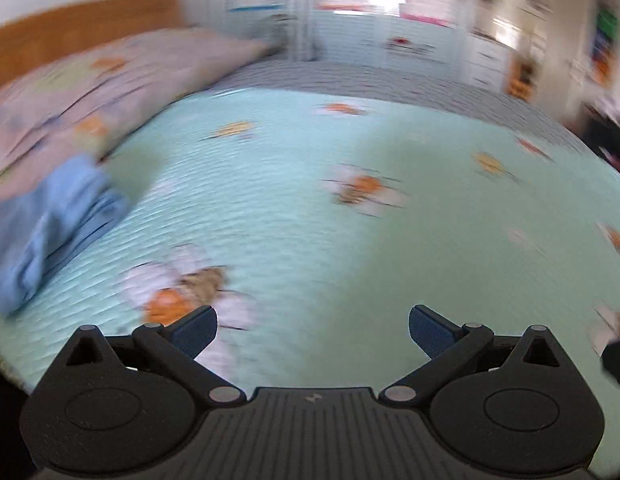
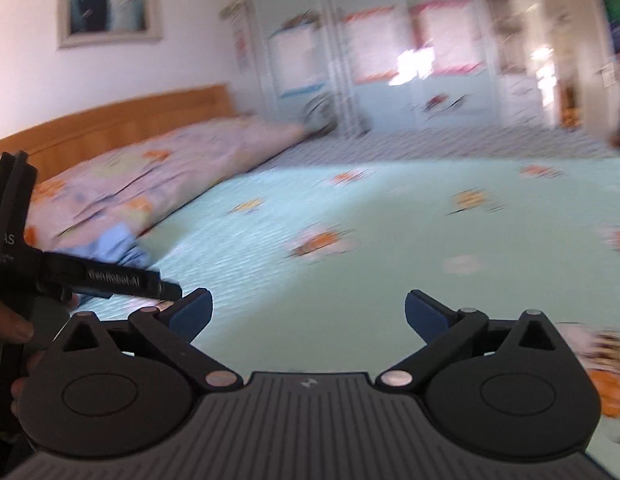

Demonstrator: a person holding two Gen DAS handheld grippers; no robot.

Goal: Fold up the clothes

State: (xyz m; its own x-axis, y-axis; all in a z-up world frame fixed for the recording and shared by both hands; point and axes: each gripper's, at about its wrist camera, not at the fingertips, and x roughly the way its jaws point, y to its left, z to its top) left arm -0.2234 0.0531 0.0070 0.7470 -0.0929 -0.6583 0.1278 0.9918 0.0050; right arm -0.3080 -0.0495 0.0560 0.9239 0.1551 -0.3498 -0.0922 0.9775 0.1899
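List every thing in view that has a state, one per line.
left gripper: open, nothing between its fingers.
right gripper: open, nothing between its fingers.
blue garment: bunched in a heap on the bedspread beside the quilt, held by neither gripper.
quilt: heaped along the headboard.

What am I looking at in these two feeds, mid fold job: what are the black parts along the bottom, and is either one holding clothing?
Each picture comes from a camera mounted on hand-held tongs, looking forward along its two blue-padded fingers. The black parts at the bottom are the tool itself. The left tongs and the right tongs both stand wide open with nothing between them. In the right view, the other tool shows at the left edge, gripped by a hand. Below lies a bed with a mint green cover printed with flowers. A folded light blue garment rests by the pink pillow. Both views are blurred.
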